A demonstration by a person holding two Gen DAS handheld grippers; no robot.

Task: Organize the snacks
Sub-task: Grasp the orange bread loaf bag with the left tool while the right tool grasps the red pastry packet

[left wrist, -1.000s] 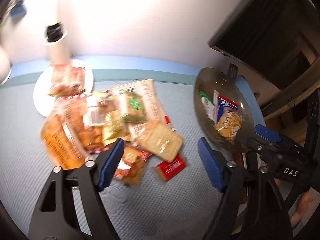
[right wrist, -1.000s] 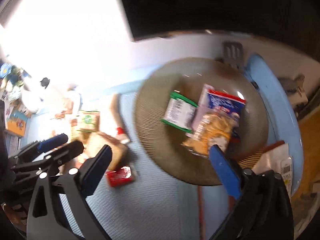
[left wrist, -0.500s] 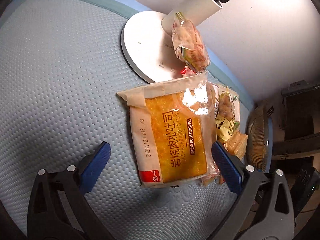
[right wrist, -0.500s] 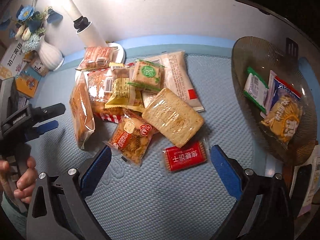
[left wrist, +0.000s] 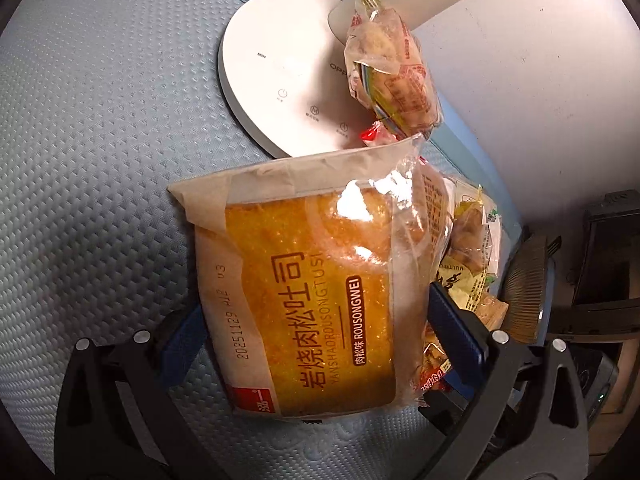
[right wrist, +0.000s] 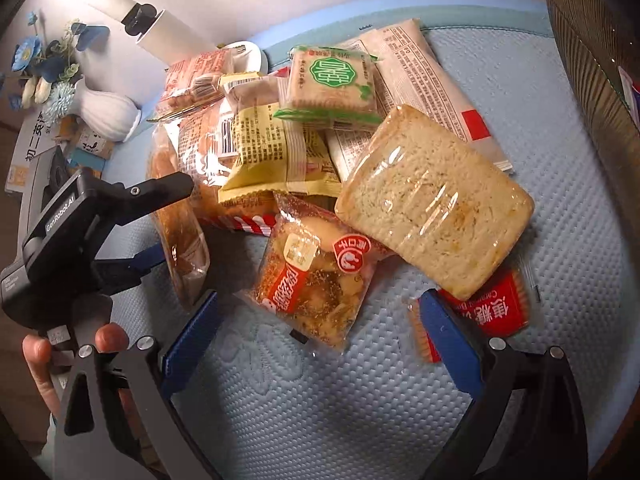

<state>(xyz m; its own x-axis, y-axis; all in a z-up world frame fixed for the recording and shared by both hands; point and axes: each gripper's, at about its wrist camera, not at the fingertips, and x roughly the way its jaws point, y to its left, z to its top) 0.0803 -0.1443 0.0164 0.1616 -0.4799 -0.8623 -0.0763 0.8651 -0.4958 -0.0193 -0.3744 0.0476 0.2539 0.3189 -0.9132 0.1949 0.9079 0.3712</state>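
Observation:
A pile of wrapped snacks lies on the blue-grey mat [right wrist: 360, 400]. An orange bread packet [left wrist: 316, 292] at the pile's left edge lies between the wide-apart jaws of my left gripper [left wrist: 318, 330], whose pads flank it without visibly squeezing. The right wrist view shows that left gripper [right wrist: 160, 224] straddling the same packet [right wrist: 180, 236]. My right gripper [right wrist: 320, 336] is open just above an orange-red snack packet [right wrist: 312, 276]. A red packet [right wrist: 492, 308] lies by its right finger, under a wrapped toast slice [right wrist: 432, 208]. A brown glass bowl [right wrist: 592, 80] stands far right.
A white lamp base [left wrist: 280, 72] with a snack packet [left wrist: 392, 76] leaning on its stem stands behind the pile. A white vase with blue flowers [right wrist: 104, 108] and books sit at the far left. A hand [right wrist: 108, 336] holds the left gripper.
Both grippers came down toward the pile. The left one rolled, swung to the pile's left edge and now straddles the orange bread packet. The right one moved from the bowl to the pile.

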